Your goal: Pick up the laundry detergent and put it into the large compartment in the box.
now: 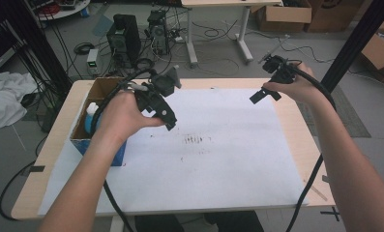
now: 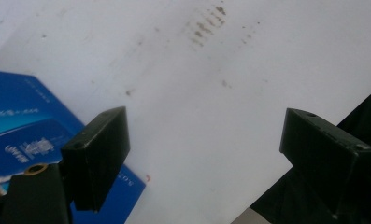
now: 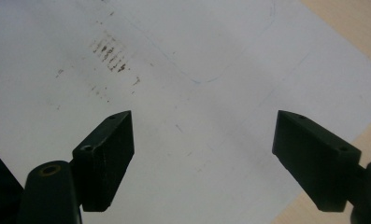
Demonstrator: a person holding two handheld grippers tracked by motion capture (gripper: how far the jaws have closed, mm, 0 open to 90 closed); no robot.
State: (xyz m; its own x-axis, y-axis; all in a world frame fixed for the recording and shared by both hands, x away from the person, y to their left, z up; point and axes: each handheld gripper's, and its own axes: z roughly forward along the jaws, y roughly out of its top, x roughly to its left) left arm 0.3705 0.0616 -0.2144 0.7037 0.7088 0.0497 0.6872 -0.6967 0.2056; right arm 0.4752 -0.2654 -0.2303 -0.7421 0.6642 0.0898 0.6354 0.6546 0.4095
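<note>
My left gripper [image 1: 166,117] hangs above the white sheet [image 1: 218,159], just right of an open blue cardboard box [image 1: 98,145]. Its jaws stand wide apart with nothing between them, and its own view [image 2: 204,154] looks down on bare sheet and the blue box [image 2: 19,116] at lower left. My right gripper [image 1: 263,94] is held up over the sheet's far right corner. It is open and empty too, and its own view [image 3: 202,158] looks down on the stained white sheet [image 3: 183,93].
The box holds a white-and-blue bottle [image 1: 90,116]. Brown smudges [image 1: 194,140] mark the sheet's middle. Bare wooden table [image 1: 305,140] borders the sheet on the right. Computers [image 1: 124,36], cables and cardboard boxes sit on the floor beyond the table.
</note>
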